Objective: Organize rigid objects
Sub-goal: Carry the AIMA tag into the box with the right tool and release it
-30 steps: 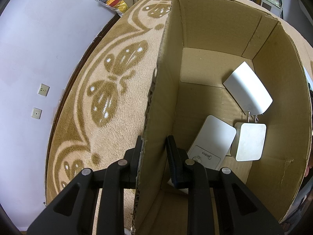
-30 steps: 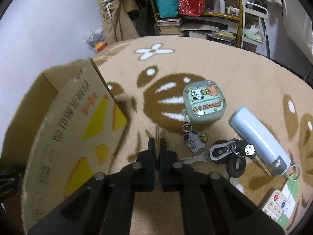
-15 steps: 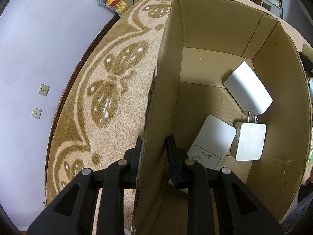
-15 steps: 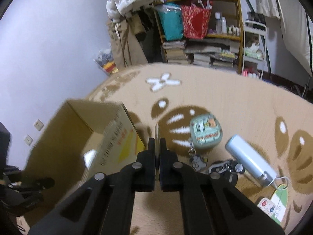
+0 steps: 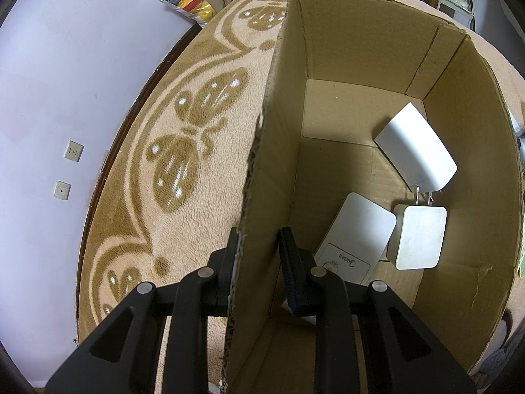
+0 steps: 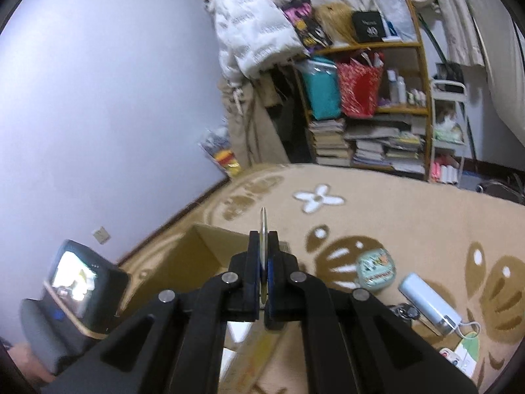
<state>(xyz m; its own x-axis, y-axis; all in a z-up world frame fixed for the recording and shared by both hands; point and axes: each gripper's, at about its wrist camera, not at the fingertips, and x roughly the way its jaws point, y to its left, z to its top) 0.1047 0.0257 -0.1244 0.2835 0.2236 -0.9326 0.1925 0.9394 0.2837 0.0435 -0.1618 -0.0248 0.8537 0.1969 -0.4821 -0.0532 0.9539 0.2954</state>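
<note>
The left claw (image 5: 257,256) straddles the near wall of the cardboard box (image 5: 459,197), one black finger outside against the wall and the other inside, with a slight gap between the inner finger and the board; the two sit at a narrow spread around the corrugated wall. The box is plain brown board with a ragged top edge, and it stands on a plush beige carpet (image 5: 197,216) patterned with brown butterfly shapes.

On the box floor lie three white, hard, rounded-corner items: a flat card-like piece printed "Midea" (image 5: 357,236) just beside the inner finger, a small adapter block (image 5: 418,236) touching its right edge, and a larger white plug unit (image 5: 416,146) leaning against the right wall, its metal prongs pointing down toward the block.

The right claw (image 6: 263,256) is pinched tight on a thin flat disc (image 6: 263,226), seen edge-on and upright, its rim rising above the fingertips. It hangs above the box's open top. Well to the right on the carpet lie a green cartoon-printed case (image 6: 375,271), a pale blue power bank (image 6: 430,305) and a bunch of keys (image 6: 405,310).
</note>
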